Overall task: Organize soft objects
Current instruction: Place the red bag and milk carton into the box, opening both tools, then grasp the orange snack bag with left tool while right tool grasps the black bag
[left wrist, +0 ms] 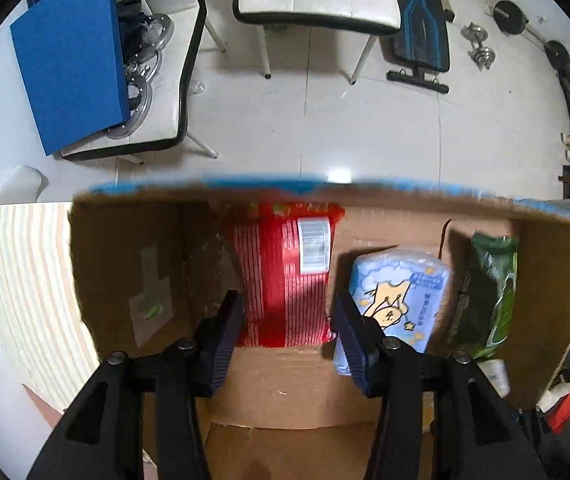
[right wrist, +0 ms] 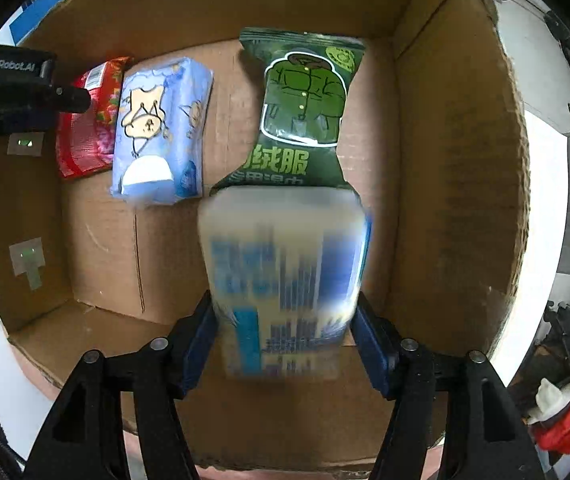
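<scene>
- White-and-blue pack [right wrist: 285, 280], blurred, sat between the right tongs [right wrist: 285, 332]; whether the pads pressed it could not be told.
- Left tongs [left wrist: 289, 332] stood parted, empty, over the red pack [left wrist: 289, 272].

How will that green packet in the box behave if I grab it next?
Probably floppy: the green packet is already pinched in at its middle, so it should give under the pads. Its glossy film looks slippery. Likely light for its size, so a push may slide it across the cardboard box floor.
</scene>
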A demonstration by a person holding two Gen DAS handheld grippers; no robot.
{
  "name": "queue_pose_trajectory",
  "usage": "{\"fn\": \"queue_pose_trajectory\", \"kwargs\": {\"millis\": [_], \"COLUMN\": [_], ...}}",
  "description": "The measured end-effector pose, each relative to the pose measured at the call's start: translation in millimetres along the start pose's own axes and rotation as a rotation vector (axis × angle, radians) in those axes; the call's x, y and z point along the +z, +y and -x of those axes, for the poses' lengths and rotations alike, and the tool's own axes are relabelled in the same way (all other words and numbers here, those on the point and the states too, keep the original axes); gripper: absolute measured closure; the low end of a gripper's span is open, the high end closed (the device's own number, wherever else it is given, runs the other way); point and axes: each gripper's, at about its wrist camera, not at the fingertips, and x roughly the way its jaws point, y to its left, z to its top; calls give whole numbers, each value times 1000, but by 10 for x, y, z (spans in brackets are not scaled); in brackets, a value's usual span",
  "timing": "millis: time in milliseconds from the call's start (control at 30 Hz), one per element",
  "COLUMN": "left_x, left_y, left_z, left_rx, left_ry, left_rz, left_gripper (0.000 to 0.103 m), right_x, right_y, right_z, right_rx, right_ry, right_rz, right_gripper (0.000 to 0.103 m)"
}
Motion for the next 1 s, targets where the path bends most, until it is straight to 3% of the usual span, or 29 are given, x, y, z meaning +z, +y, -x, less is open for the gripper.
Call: {"fn": "queue_pose_trajectory", "kwargs": {"millis": [133, 200, 300, 367, 533, 1000], "left_x": [-83, -156, -343, -499, -963, -1907], "left_y": [50, 66, 84, 95, 136, 68], "left_z": [190, 285, 419, 477, 625, 1132], "left_rx": [-13, -14, 6, 4, -24, 29], "left_ry": [-56, -91, -152, -183, -244, -434], "left_rz": [1, -9, -21, -28, -30, -46], "left_gripper": [46, 21, 8, 7, 2, 0], "right_x": [6, -7, -45, -26, -190, -855], "right_y": [15, 26, 30, 1, 36, 78], "right_z": [113, 193, 308, 360, 615, 1205], "right_rx": [15, 5, 8, 2, -19, -15], "right_ry": [-28, -48, -80, -106, -210, -374], "right_rz": [-6, -1, -1, 0, -8, 0], "right_gripper": [24, 18, 6, 0, 0, 0]}}
